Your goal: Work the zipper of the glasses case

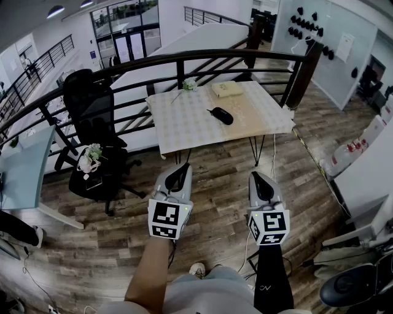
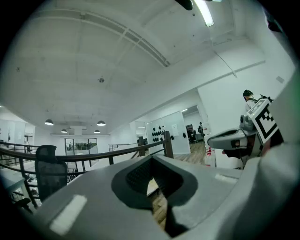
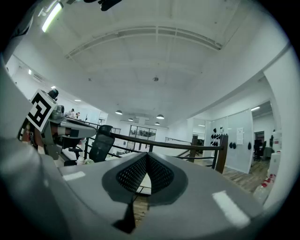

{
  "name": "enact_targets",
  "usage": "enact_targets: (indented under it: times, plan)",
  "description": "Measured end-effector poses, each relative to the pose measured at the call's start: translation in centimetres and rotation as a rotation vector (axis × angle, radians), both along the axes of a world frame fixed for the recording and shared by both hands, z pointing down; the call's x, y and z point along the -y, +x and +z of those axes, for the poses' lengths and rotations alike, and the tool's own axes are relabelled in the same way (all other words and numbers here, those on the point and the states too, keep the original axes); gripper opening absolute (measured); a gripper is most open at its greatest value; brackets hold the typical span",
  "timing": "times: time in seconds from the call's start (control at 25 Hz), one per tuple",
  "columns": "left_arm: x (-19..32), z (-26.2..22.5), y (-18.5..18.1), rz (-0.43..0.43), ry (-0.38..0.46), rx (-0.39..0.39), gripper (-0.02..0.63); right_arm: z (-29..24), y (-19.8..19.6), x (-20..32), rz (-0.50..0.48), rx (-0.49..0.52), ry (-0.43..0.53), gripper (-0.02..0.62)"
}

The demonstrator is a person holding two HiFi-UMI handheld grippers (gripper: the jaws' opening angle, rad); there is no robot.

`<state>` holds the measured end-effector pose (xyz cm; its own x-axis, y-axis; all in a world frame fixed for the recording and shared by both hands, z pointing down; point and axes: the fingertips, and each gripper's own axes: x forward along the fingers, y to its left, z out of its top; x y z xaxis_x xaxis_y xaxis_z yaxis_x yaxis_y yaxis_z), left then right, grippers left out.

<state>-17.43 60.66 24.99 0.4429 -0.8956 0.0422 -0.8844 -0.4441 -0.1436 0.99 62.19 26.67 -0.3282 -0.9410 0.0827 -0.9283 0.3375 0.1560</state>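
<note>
The checked table (image 1: pixel 184 122) carries a black glasses case (image 1: pixel 221 114), a pale box (image 1: pixel 228 89) and a flower sprig (image 1: pixel 186 86).

From my end this looks like an open office up on a mezzanine: black railing (image 1: pixel 202 58), mesh office chair (image 1: pixel 92 132) by a desk (image 1: pixel 21 165), glass doors (image 1: pixel 126 30) behind, wood-plank floor (image 1: pixel 215 184).

Bright, even light from ceiling lamps (image 3: pixel 160 116) + a tube light (image 2: pixel 204 11), shadows soft. Heavy fisheye tho: railing (image 1: pixel 206 54) bows, gripper views have black corners.
</note>
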Motion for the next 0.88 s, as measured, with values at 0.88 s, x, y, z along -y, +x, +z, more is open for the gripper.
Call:
enact_targets:
  times: [0.88]
  plan:
    - [-1.9, 0.3, 0.6, 0.039, -0.005, 0.015, 0.008, 0.5, -0.8, -1.8, -0.039, 0.058, -0.008, 0.037]
